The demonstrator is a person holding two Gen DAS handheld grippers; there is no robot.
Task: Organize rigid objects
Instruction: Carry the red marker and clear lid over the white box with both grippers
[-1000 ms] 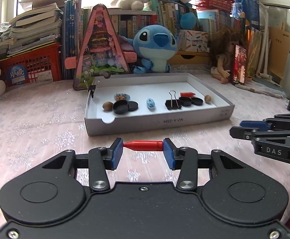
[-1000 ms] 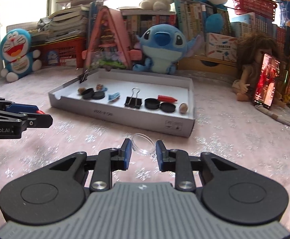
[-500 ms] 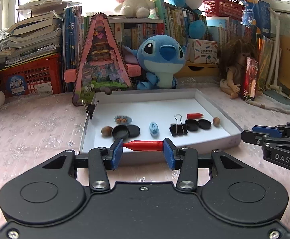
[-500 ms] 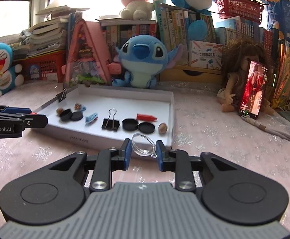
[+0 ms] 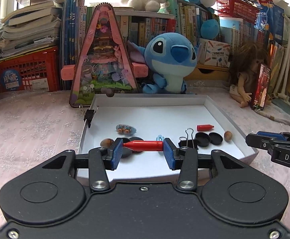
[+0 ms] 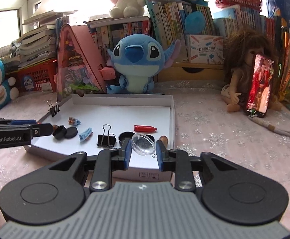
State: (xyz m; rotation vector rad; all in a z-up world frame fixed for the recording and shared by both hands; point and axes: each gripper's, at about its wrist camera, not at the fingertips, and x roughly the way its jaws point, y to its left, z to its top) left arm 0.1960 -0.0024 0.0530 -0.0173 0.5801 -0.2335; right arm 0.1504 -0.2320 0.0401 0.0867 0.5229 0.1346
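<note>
My left gripper (image 5: 143, 152) is shut on a red crayon-like stick (image 5: 144, 145) held crosswise, above the front edge of the white tray (image 5: 230, 119). My right gripper (image 6: 143, 151) is shut on a clear plastic dome lid (image 6: 143, 144), over the tray's front right part (image 6: 171, 115). Inside the tray lie a second red stick (image 5: 204, 127), black caps (image 5: 209, 138), a black binder clip (image 5: 187, 142), two nuts (image 5: 228, 135), a blue clip (image 6: 85, 133) and a small colourful charm (image 5: 125, 129). Each gripper shows in the other's view, the right one (image 5: 252, 139) and the left one (image 6: 45, 128).
A binder clip (image 5: 89, 115) is clamped on the tray's left wall. Behind the tray stand a pink triangular toy house (image 5: 103, 59), a blue plush (image 5: 172, 59), a doll (image 6: 242, 73) holding up a phone (image 6: 259, 87), red crates and shelves of books. Pink patterned cloth covers the surface.
Both grippers have moved forward toward the tray and risen slightly, each keeping its object. The tray now lies directly under the fingertips instead of ahead of them.
</note>
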